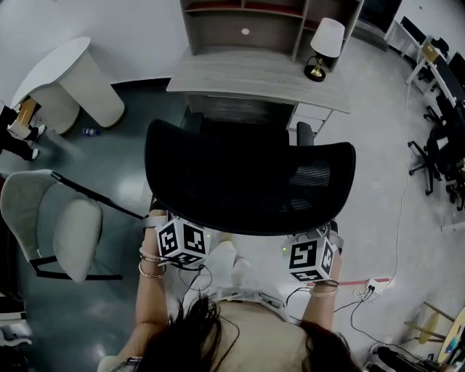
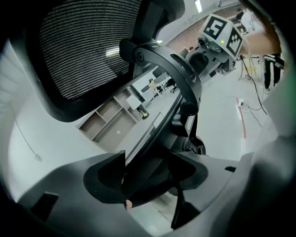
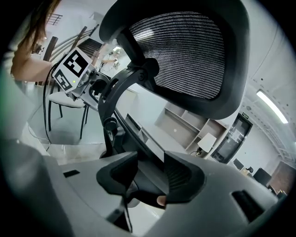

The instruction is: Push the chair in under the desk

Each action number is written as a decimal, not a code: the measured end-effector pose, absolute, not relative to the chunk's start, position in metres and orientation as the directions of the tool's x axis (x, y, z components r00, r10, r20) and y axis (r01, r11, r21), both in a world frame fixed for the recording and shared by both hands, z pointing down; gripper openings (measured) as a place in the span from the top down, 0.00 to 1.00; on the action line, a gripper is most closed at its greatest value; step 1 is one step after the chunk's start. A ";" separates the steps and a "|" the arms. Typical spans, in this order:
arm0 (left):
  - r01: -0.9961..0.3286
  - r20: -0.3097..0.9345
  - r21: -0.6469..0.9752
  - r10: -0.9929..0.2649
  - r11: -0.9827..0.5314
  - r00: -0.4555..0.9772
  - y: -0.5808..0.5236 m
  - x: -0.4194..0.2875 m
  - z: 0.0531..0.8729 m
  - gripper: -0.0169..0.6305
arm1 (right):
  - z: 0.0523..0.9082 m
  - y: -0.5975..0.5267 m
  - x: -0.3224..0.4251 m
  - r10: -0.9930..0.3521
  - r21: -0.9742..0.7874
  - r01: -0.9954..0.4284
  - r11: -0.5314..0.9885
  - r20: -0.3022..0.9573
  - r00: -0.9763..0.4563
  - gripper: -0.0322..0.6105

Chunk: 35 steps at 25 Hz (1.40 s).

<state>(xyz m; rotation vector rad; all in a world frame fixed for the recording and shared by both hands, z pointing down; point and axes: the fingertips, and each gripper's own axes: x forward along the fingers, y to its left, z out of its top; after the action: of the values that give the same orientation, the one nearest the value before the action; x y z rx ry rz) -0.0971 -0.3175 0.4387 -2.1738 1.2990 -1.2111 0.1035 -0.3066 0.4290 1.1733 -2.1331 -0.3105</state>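
Note:
A black office chair (image 1: 251, 178) with a mesh back stands right in front of the grey desk (image 1: 247, 73), its seat partly under the desk's edge. My left gripper (image 1: 182, 236) and right gripper (image 1: 311, 251) sit at the lower rim of the chair back, one at each end. In the left gripper view the chair's black back frame (image 2: 157, 139) runs between the jaws of the left gripper (image 2: 148, 166), which close on it. In the right gripper view the same frame (image 3: 134, 134) fills the gap of the right gripper (image 3: 150, 173). The fingertips are hidden under the chair back in the head view.
A table lamp (image 1: 323, 43) stands on the desk's right end, with a shelf unit (image 1: 247, 22) behind it. A pale chair (image 1: 58, 225) stands at the left, a white round table (image 1: 73, 80) farther back. Cables and a power strip (image 1: 374, 285) lie on the floor at the right.

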 end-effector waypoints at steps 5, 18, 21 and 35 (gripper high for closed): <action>-0.551 0.500 -0.643 -0.837 -0.532 0.225 -0.330 -0.097 0.438 0.54 | 0.428 -0.317 0.103 -0.822 0.497 -0.664 0.559 0.440 -0.362 0.68; -0.538 0.520 -0.633 -0.820 -0.557 0.237 -0.364 -0.098 0.438 0.54 | 0.427 -0.345 0.102 -0.831 0.497 -0.676 0.544 0.432 -0.351 0.68; -0.535 0.516 -0.633 -0.820 -0.559 0.247 -0.367 -0.100 0.436 0.54 | 0.426 -0.348 0.100 -0.832 0.494 -0.681 0.541 0.431 -0.349 0.68; -0.530 0.506 -0.634 -0.820 -0.564 0.267 -0.378 -0.103 0.435 0.54 | 0.425 -0.357 0.096 -0.833 0.484 -0.691 0.538 0.432 -0.346 0.68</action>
<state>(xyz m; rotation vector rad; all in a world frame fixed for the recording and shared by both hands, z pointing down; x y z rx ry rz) -0.1026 -0.3777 0.4355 -2.2055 1.2327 -1.1970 0.0958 -0.3571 0.4246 1.2260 -2.1286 -0.2834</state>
